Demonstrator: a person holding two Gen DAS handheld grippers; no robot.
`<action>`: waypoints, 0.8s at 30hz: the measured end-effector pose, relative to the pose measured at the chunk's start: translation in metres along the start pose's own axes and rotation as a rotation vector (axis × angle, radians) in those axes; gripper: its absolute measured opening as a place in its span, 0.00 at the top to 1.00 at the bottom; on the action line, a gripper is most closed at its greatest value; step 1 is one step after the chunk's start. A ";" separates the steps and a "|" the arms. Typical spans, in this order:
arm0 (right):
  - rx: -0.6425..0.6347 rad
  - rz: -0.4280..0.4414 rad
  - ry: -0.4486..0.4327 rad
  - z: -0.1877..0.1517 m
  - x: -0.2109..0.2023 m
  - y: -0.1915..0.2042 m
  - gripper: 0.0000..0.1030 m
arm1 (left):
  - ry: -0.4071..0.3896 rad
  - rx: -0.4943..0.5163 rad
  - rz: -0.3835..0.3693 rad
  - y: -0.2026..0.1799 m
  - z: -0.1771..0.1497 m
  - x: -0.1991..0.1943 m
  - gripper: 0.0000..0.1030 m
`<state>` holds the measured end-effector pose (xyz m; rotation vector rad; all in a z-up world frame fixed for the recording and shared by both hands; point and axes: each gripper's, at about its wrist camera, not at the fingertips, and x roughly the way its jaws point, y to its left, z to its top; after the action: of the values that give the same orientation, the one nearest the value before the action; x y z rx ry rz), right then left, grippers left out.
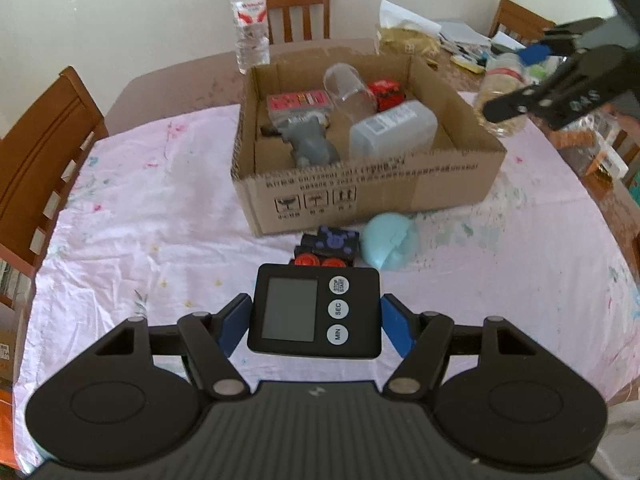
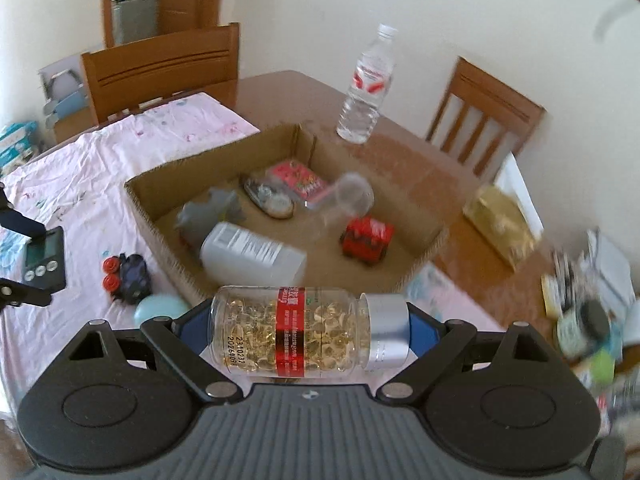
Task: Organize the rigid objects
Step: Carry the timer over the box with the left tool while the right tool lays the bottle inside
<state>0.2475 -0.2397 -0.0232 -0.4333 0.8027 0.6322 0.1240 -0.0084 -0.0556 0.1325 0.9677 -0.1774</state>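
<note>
My left gripper (image 1: 314, 322) is shut on a black digital timer (image 1: 314, 314), held above the pink cloth in front of the cardboard box (image 1: 360, 196). My right gripper (image 2: 308, 332) is shut on a clear capsule bottle (image 2: 296, 332) with a red label and silver cap, held sideways near the box's (image 2: 160, 216) near corner. In the left wrist view the right gripper (image 1: 560, 80) and the capsule bottle (image 1: 502, 80) show at the box's right. The box holds a white bottle (image 1: 394, 128), grey toy (image 1: 310, 140), pink pack (image 1: 298, 102), clear cup (image 1: 350, 88) and red toy (image 1: 386, 92).
A dark toy with red wheels (image 1: 328, 246) and a light blue case (image 1: 390, 246) lie on the cloth before the box. A water bottle (image 1: 250, 20) stands behind it. Wooden chairs (image 1: 40, 152) surround the table; clutter (image 1: 592, 148) fills the right side.
</note>
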 end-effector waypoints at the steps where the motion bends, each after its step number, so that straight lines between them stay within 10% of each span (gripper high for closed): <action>1: -0.028 0.008 -0.001 0.005 0.006 -0.003 0.07 | -0.004 -0.006 0.008 -0.001 0.001 -0.002 0.33; 10: -0.214 0.092 -0.013 0.039 0.044 -0.029 0.07 | -0.017 -0.070 0.086 -0.016 0.014 -0.012 0.33; 24: -0.094 0.198 -0.088 0.033 0.031 -0.044 0.00 | -0.033 -0.123 0.163 -0.040 0.029 -0.028 0.33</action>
<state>0.3108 -0.2420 -0.0211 -0.4118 0.7391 0.8704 0.1233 -0.0503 -0.0171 0.0946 0.9282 0.0299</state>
